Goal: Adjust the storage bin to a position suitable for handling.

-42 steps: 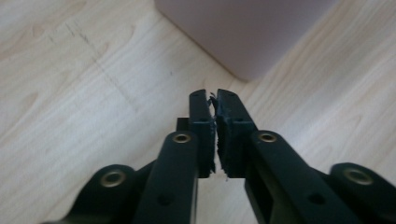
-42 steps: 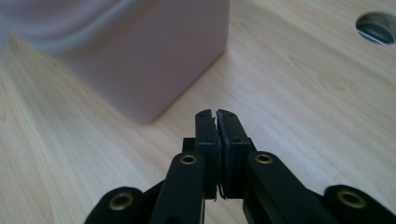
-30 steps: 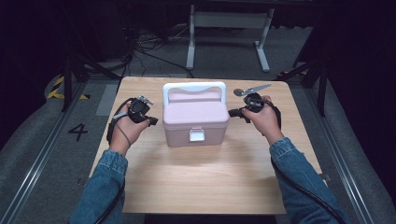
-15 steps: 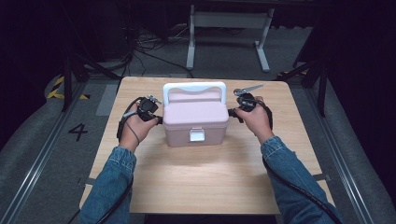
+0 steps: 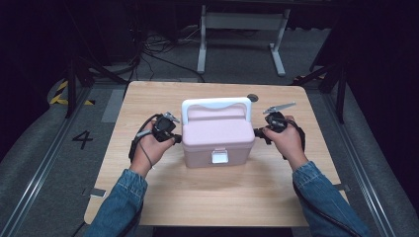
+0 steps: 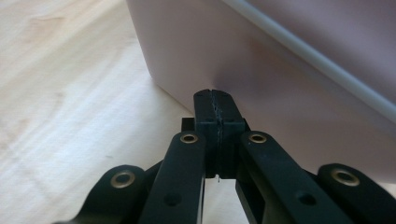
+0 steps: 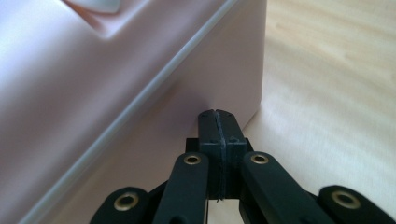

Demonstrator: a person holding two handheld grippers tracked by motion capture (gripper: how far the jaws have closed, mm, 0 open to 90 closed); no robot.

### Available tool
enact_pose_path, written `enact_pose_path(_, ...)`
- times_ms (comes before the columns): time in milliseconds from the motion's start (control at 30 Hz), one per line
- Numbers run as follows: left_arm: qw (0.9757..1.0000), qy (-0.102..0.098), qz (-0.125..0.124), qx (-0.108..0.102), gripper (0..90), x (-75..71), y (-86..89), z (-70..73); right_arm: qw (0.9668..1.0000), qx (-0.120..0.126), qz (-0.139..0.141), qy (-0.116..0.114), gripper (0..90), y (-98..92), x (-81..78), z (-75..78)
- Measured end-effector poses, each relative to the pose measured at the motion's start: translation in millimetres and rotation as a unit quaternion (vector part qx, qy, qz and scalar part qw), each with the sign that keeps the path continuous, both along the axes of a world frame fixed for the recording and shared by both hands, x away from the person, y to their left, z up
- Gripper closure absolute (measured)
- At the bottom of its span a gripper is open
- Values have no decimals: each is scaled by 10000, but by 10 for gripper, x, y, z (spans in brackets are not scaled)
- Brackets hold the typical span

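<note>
Pink box (image 5: 217, 136) sits at the middle of the desk (image 5: 217, 197), its white latch (image 5: 219, 156) facing six o'clock and fastened, its white handle (image 5: 216, 104) standing up along the far edge of the lid. Nothing is lifted or opened, so the work looks to be at its start: the two tools are merely brought up against the box's short ends.

Nearest, the person's denim sleeves (image 5: 118, 205) come in from six o'clock. At nine o'clock of the box the left tool (image 5: 176, 139) points at the left wall; in the left gripper view its jaws are pressed together with nothing between them, the left tool (image 6: 216, 100) tip touching or just short of the pink wall, low down and near the corner, below the pale seam of the lid (image 6: 299, 49). At three o'clock the right tool (image 5: 257, 132) mirrors it; in the right gripper view the right tool (image 7: 218, 119) has its jaws shut on nothing, tip against or just beside the wall, again under the seam.

Judging from this, the box is framed from both sides, perhaps to be squeezed and slid or lifted, or steadied before the latch is worked. All of that is left to do.

Farther off, at twelve o'clock beyond the desk, a white metal stand (image 5: 242, 34) rests on the grey floor (image 5: 163, 59).
</note>
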State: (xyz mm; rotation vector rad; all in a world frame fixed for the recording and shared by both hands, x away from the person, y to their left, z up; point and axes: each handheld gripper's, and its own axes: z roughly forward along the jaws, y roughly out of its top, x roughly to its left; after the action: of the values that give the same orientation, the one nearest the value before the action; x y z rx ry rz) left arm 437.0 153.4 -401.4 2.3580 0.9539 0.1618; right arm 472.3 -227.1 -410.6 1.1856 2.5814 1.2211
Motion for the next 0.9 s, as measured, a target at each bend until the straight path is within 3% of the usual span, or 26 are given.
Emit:
enact_pose_path(100,9999,-9,-151,-1,900,-149,-88,-3,10000,-34,25,2,900,-109,-208,6)
enact_pose_path(133,9999,-9,-151,-1,900,-149,-88,-3,10000,-34,25,2,900,-109,-208,6)
enact_pose_path(200,9996,-23,-287,-14,900,-268,-170,-8,10000,-83,35,21,900,-199,-399,18)
enact_pose_path(233,9996,-23,-287,-14,900,-268,-170,-8,10000,-83,35,21,900,-199,-399,18)
enact_pose_path(333,9991,-1,-411,-47,900,-360,-243,-11,9998,-195,11,14,900,-310,-638,37)
enact_pose_path(467,9979,-20,-640,57,900,-505,-361,5,9996,-278,-36,79,900,-399,-814,57)
enact_pose_path(533,9979,-39,-652,-3,900,-532,-389,-7,9994,-306,-97,105,900,-424,-884,66)
enact_pose_path(733,9983,-138,-566,-47,723,-530,-348,26,9995,-223,-206,51,887,-478,-975,86)
enact_pose_path(767,9987,-84,-496,-79,679,-549,-317,84,9992,-277,-288,-73,816,-523,-987,120)
enact_pose_path(800,9987,-145,-489,-11,679,-550,-303,117,9992,-277,-288,-73,816,-523,-987,120)
enact_pose_path(833,9986,-221,-431,188,610,-568,-267,212,9987,-418,-288,-68,752,-565,-988,130)
enact_pose_path(867,9985,-323,-382,225,590,-577,-257,240,9984,-470,-311,-74,736,-593,-990,131)
enact_pose_path(900,9987,-287,-367,209,573,-586,-233,295,9983,-471,-332,-109,723,-615,-994,130)
